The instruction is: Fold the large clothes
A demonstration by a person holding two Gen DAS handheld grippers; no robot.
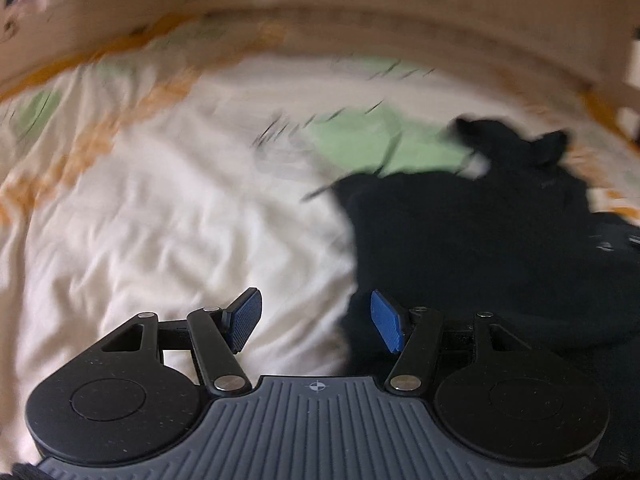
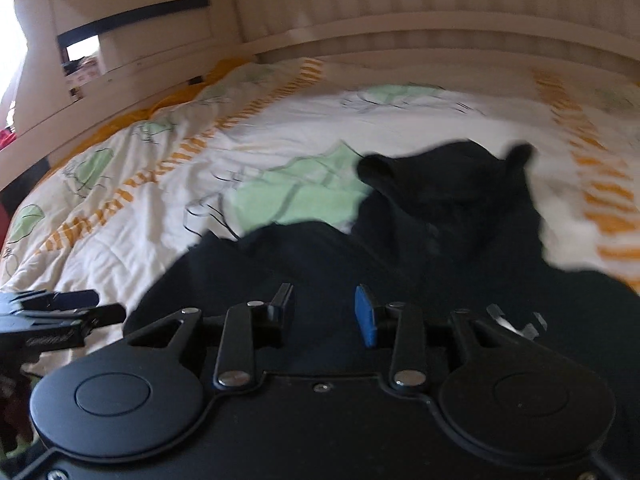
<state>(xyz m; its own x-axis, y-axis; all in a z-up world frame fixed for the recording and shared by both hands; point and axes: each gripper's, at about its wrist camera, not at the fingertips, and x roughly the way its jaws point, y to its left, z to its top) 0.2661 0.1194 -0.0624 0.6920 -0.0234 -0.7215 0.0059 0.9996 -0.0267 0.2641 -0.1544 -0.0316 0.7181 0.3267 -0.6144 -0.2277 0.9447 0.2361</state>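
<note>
Lying crumpled on a white bedspread (image 2: 120,248) with green and orange print: black garment (image 2: 440,240) (edges blurred). Hovering over its left edge, left gripper (image 1: 316,320), blue pads apart, clamping nothing. Poised above the dark cloth, right gripper (image 2: 324,312), jaws likewise apart. Beyond, a pale headboard (image 2: 440,28).

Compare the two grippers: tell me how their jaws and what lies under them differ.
The left gripper has the wider gap and hangs over the garment's edge, with white quilt under its left finger. The right gripper has a narrower gap and only dark cloth beneath it. Both are open and hold nothing.
</note>
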